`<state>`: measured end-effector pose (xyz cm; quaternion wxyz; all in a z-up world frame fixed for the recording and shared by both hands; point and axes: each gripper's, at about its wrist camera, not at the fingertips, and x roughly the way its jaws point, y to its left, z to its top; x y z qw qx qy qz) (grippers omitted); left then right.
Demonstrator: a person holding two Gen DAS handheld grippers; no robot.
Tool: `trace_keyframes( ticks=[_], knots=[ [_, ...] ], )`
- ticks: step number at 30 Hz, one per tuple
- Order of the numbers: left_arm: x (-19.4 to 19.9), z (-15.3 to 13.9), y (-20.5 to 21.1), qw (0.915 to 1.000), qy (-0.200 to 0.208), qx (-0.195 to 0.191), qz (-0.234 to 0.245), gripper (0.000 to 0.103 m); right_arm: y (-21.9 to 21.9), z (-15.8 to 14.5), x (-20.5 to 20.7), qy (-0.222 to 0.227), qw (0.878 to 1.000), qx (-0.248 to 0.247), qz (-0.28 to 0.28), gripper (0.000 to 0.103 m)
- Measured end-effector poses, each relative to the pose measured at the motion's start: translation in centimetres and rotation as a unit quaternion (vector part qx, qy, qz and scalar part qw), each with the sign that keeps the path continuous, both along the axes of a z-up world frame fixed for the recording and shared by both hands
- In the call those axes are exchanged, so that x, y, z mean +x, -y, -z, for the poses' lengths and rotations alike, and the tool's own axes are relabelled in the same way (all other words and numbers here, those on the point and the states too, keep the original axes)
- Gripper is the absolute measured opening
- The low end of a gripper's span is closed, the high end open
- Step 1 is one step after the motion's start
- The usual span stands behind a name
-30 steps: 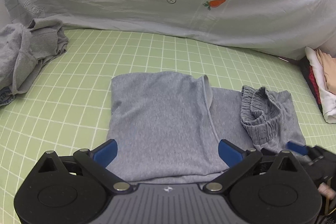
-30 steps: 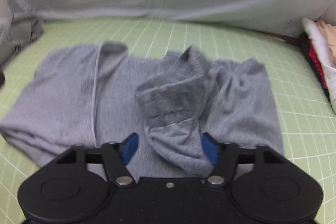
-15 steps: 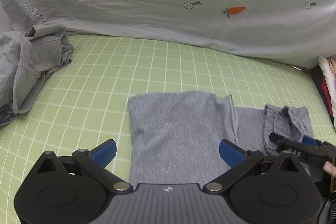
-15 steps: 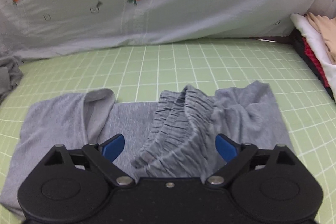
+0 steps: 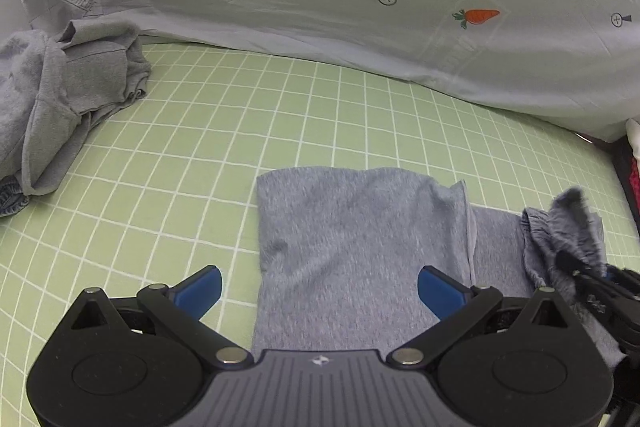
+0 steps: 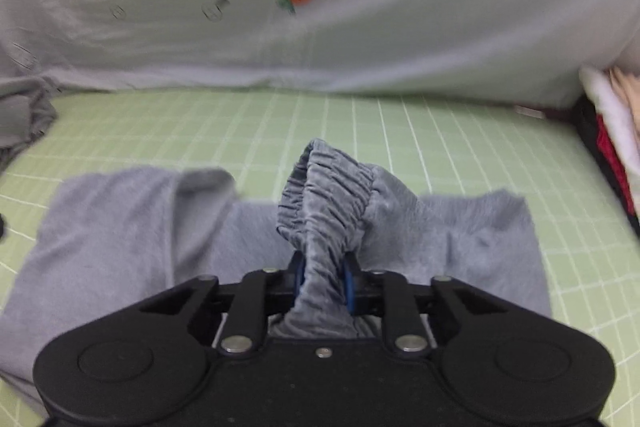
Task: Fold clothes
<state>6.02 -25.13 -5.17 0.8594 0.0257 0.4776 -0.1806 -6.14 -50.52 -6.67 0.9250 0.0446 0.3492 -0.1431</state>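
- The grey sweatpants (image 5: 360, 239) lay part-folded on the green checked sheet (image 5: 200, 147), in front of the carrot-print cover (image 5: 360, 7)
- The left tool (image 5: 318, 285) hung just above the folded end, its blue fingers (image 5: 200, 287) spread wide, gripping nothing
- The right tool (image 6: 323, 281) was clamped tight on the gathered elastic waistband (image 6: 328, 195), which stood bunched up off the sheet
- A crumpled grey garment (image 5: 60, 87) sat well apart at the far left
- Stacked clothes (image 6: 616, 131) lay at the right edge

Low wrist views (shared grey garment (image 5: 360, 239))
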Motion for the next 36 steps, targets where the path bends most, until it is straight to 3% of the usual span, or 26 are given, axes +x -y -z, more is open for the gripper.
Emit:
trace_keyframes(
  ticks=[2, 4, 6, 8, 10, 12, 14, 17, 23, 32, 35, 36],
  knots=[
    [0.1, 0.1, -0.3, 1.0000, -0.004, -0.002, -0.009, 0.103, -0.6, -0.8, -0.4, 0.013, 1.000, 0.009, -0.023, 0.018],
    [0.1, 0.1, -0.5, 0.9998, -0.007, -0.005, -0.017, 0.103, -1.2, 0.1, -0.2, -0.007, 0.999, 0.022, -0.044, 0.021],
    [0.2, 0.5, -0.7, 0.9995, -0.019, -0.004, -0.024, 0.102, -1.7, 1.9, 0.4, -0.048, 0.997, 0.032, -0.051, 0.045],
    [0.4, 1.0, -0.8, 0.9993, -0.028, -0.002, -0.026, 0.101, -2.2, 3.2, 0.8, -0.076, 0.995, 0.038, -0.054, 0.053],
    [0.5, 1.4, -0.9, 0.9989, -0.037, -0.001, -0.027, 0.101, -2.7, 2.2, 0.4, -0.061, 0.996, 0.022, -0.060, 0.065],
    [0.7, 1.9, -1.0, 0.9985, -0.046, 0.000, -0.029, 0.101, -2.6, 0.7, -0.1, -0.022, 0.998, 0.006, -0.052, 0.089],
    [0.9, 2.4, -1.1, 0.9980, -0.056, 0.002, -0.031, 0.100, -2.2, -0.4, -0.5, 0.008, 0.999, -0.007, -0.032, 0.095],
    [1.1, 3.1, -1.2, 0.9970, -0.069, 0.004, -0.034, 0.099, -1.1, -0.3, -0.4, -0.003, 1.000, -0.024, 0.012, 0.096],
    [1.6, 4.4, -1.5, 0.9945, -0.097, 0.008, -0.039, 0.097, 0.6, 3.7, 0.0, -0.114, 0.992, 0.005, 0.046, 0.099],
    [2.4, 6.9, -1.4, 0.9901, -0.135, 0.008, -0.037, 0.085, 1.4, 4.6, -0.2, -0.119, 0.989, 0.054, 0.068, 0.103],
    [2.4, 6.9, -1.1, 0.9913, -0.129, 0.009, -0.025, 0.077, 1.4, 4.5, -0.2, -0.121, 0.989, 0.059, 0.069, 0.103],
    [2.4, 6.9, -1.0, 0.9919, -0.125, 0.010, -0.022, 0.069, 1.4, 4.5, -0.2, -0.122, 0.988, 0.060, 0.071, 0.103]
  ],
)
